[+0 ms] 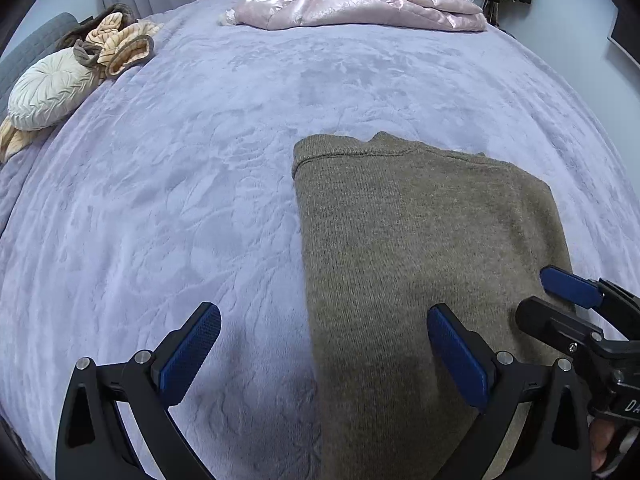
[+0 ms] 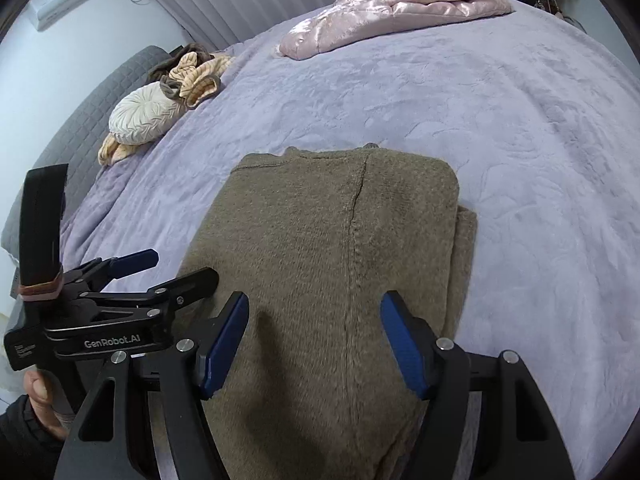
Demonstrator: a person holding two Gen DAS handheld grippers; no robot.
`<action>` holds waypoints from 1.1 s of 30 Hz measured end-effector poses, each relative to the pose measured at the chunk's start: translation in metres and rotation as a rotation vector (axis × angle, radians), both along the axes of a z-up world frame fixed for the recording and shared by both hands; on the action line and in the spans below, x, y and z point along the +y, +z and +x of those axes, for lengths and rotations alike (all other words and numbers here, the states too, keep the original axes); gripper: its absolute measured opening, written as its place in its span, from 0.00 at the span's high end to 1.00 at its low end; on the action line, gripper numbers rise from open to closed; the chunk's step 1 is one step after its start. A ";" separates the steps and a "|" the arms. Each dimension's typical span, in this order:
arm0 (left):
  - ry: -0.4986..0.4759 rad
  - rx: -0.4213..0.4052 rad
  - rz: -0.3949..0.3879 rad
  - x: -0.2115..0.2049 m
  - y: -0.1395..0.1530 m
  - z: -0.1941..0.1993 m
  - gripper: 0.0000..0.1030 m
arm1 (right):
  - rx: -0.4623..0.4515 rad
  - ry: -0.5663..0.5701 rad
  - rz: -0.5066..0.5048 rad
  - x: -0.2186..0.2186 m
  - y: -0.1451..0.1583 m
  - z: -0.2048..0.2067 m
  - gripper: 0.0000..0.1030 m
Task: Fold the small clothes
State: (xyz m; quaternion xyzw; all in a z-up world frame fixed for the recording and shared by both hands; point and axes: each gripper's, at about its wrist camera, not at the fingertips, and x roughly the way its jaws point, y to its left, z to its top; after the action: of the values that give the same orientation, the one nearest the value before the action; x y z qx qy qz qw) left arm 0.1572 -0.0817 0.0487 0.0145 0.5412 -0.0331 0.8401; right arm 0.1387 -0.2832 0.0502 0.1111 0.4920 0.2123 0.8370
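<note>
left tool apart | right tool apart, over olive sweater | risk: single-layer pinch drags the 6 o'clock hem, undoing the fold on bed

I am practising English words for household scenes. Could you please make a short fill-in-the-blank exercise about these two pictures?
1. The folded sweater is olive-brown and lies on a ____ blanket.
2. Both the left gripper and the right gripper have their jaws ____.
3. At the far end of the bed lies a shiny ____ quilt.
4. The white round cushion lies to the ____ of the sweater.

Missing words: purple; open; pink; left
</note>
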 end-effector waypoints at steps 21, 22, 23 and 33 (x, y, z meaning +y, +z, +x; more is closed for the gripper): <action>0.013 0.011 -0.145 0.033 0.013 0.037 0.00 | -0.028 -0.059 0.035 -0.022 0.012 0.051 0.30; 0.004 -0.003 -0.143 0.033 0.016 0.027 0.00 | -0.043 -0.022 0.038 -0.018 0.017 0.039 0.30; -0.003 -0.026 -0.107 0.032 0.016 0.015 0.00 | -0.056 0.008 0.035 -0.014 0.020 0.028 0.30; 0.062 -0.013 -0.031 0.062 -0.005 -0.058 0.00 | -0.188 0.051 -0.399 0.016 0.004 -0.076 0.27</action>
State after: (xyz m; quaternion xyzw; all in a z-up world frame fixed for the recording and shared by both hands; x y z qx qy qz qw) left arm 0.0988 -0.0200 0.0437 -0.0153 0.5354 -0.0154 0.8443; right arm 0.0631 -0.2671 0.0540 -0.0895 0.4469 0.1414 0.8788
